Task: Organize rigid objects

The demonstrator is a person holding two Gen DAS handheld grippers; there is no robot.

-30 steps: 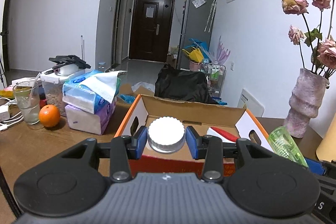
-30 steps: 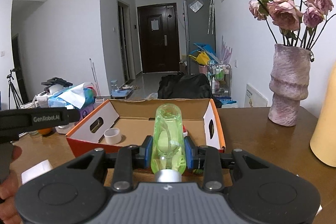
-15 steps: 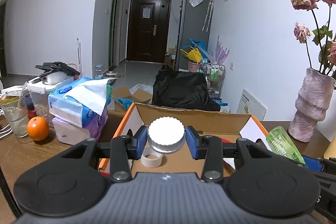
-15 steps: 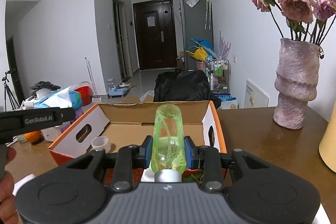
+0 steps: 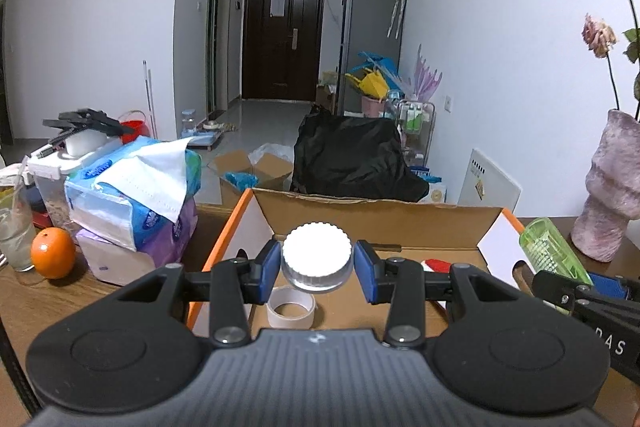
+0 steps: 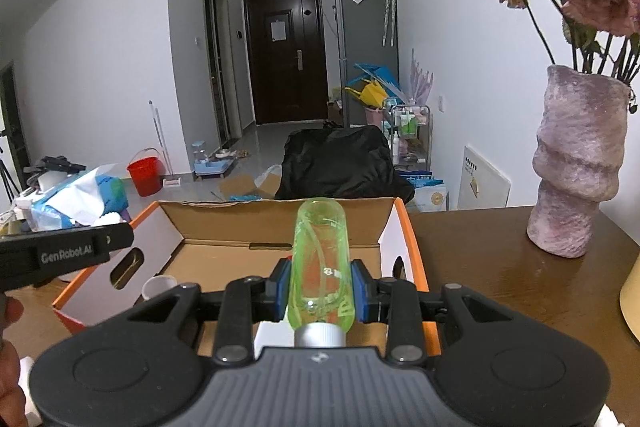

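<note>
Both grippers have advanced over the cardboard box since the earlier frames, so its floor now shows beneath them where the front wall filled the view before.

From the left wrist view, the left gripper (image 5: 317, 265) is clenched on a clear jar with a white ribbed lid (image 5: 317, 257), held above the near left part of the cardboard box (image 5: 376, 213). A roll of tape (image 5: 291, 312) already lies on the box floor just below the jar, and something red and white (image 5: 430, 263) rests further right inside. The green bottle (image 5: 554, 256) appears at the right edge, carried by the other gripper.

From the right wrist view, the right gripper (image 6: 319, 291) grasps the green bottle (image 6: 321, 259) around its body, silver cap toward the camera, poised above the box's right half. The tape roll (image 6: 157, 285) sits at the box's left, and the vase of dried roses (image 6: 576, 171) stands on the tabletop (image 6: 480, 267) well apart.

By my reading, a couple of items are packed; jar and bottle are not yet lowered or released, so two placements remain.
</note>
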